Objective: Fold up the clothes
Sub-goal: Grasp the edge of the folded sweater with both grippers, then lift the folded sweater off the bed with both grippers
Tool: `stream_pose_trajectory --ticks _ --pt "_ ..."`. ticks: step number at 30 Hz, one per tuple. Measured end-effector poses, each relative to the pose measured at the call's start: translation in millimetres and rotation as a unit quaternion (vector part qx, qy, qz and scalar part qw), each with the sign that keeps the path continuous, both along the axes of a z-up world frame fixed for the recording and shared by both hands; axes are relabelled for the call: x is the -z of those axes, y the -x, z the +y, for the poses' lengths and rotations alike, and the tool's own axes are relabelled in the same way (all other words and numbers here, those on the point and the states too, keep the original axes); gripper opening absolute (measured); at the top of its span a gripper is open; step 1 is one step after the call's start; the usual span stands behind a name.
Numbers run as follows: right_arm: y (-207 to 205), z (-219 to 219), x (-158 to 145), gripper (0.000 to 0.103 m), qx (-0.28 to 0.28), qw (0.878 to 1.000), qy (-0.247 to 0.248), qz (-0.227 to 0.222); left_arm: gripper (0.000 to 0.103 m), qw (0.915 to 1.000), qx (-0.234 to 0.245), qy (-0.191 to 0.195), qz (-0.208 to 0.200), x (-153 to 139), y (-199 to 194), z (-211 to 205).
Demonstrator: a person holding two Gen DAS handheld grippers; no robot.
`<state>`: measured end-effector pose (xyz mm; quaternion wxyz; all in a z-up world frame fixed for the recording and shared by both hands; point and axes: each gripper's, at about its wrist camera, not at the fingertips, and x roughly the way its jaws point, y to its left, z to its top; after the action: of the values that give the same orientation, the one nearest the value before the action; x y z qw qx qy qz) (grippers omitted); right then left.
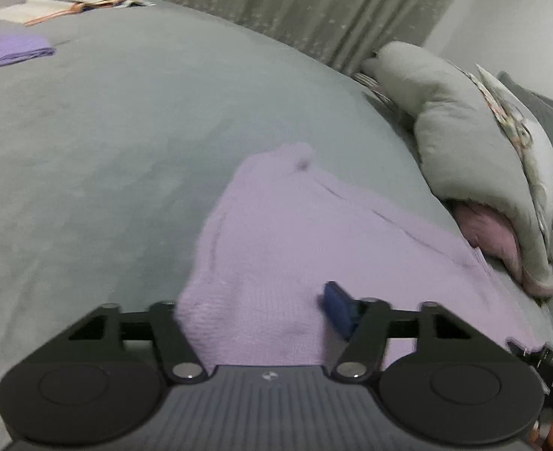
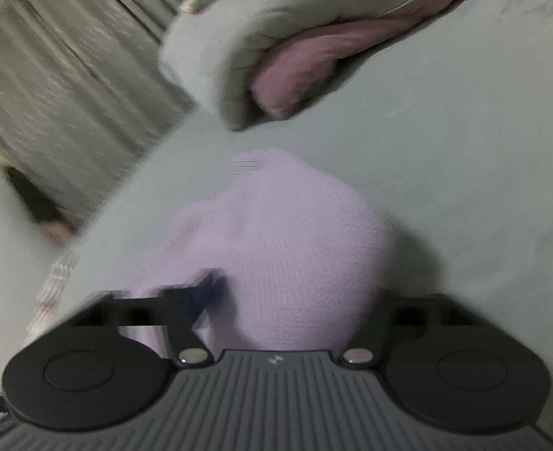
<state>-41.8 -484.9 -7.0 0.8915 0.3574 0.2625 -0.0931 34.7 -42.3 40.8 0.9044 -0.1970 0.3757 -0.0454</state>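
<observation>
On the grey bed, a folded purple garment lies at the upper left of the left wrist view, with papers beyond it near the top edge. A rolled grey quilt with a pink lining sits at the right, a curtain behind it. In the right wrist view the same quilt fills the top centre, the curtain the upper left. Nothing lies between the quilt and the sweater.

The lilac sweater spreads from the frame centre down to the left gripper, bunched between its fingers; one blue fingertip shows, pressed into the knit, so this gripper clamps the sweater. In the blurred right view the sweater mounds up between the fingers of the right gripper, whose narrowed jaws pinch the cloth.
</observation>
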Motion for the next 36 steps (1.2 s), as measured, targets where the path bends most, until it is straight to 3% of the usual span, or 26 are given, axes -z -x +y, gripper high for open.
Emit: stream_pose_trajectory --ticks 4,6,7,9,12,16,19,23,25,26,27,30,32,36 --pt "-2.2 9.4 -16.6 0.033 -0.020 0.998 0.058 -0.009 0.035 0.9992 0.003 -0.039 -0.001 -15.2 2.6 -7.5" --pt "-0.5 2.5 -20.9 0.035 -0.033 0.999 0.023 -0.027 0.035 0.9992 0.007 -0.039 0.001 -18.9 7.2 -3.4" --pt "0.2 -0.9 -19.9 0.037 -0.035 0.999 0.008 -0.024 0.038 0.9997 0.006 -0.020 0.011 -15.3 6.4 2.0" --pt "0.5 -26.7 0.9 0.049 -0.027 0.995 -0.092 0.018 0.066 0.9984 0.004 0.037 0.042 -3.5 2.3 16.8" --pt "11.7 -53.6 21.6 0.049 -0.020 0.979 -0.201 0.008 0.081 0.9915 0.004 0.121 0.048 8.7 6.9 36.0" --pt "30.4 -56.3 19.2 0.057 -0.018 0.970 -0.239 0.035 0.086 0.9897 0.021 0.123 0.069 5.7 14.1 36.6" --pt "34.0 -47.5 19.1 0.069 -0.034 0.972 -0.233 0.025 0.102 0.9907 0.032 0.115 0.066 6.5 10.5 24.1" --pt "16.4 -25.4 18.2 0.078 -0.022 0.982 -0.187 0.003 0.098 0.9959 0.023 0.071 0.050 6.4 13.7 7.8" --pt "8.7 -14.1 15.1 0.078 -0.025 0.989 -0.144 -0.005 0.084 0.9964 0.005 0.071 0.047 6.8 15.0 12.2" --pt "7.8 -12.9 14.9 0.073 -0.026 0.990 -0.139 -0.009 0.072 0.9962 -0.002 0.074 0.047 6.2 15.1 16.0" --pt "4.7 -11.6 15.3 0.062 -0.029 0.991 -0.131 -0.016 0.064 0.9959 -0.007 0.078 0.046 5.1 15.0 19.9" --pt "-0.4 -17.6 19.4 0.044 -0.019 0.991 -0.135 -0.014 0.057 0.9951 -0.010 0.089 0.043 2.6 14.1 27.5" --pt "-1.0 -18.2 19.5 0.038 -0.015 0.991 -0.135 -0.014 0.054 0.9968 -0.009 0.072 0.033 -0.9 15.5 22.5" --pt "-0.2 1.2 -6.7 0.031 -0.031 0.998 -0.041 -0.030 0.048 0.9994 -0.009 0.031 0.013 -11.4 16.2 9.5"
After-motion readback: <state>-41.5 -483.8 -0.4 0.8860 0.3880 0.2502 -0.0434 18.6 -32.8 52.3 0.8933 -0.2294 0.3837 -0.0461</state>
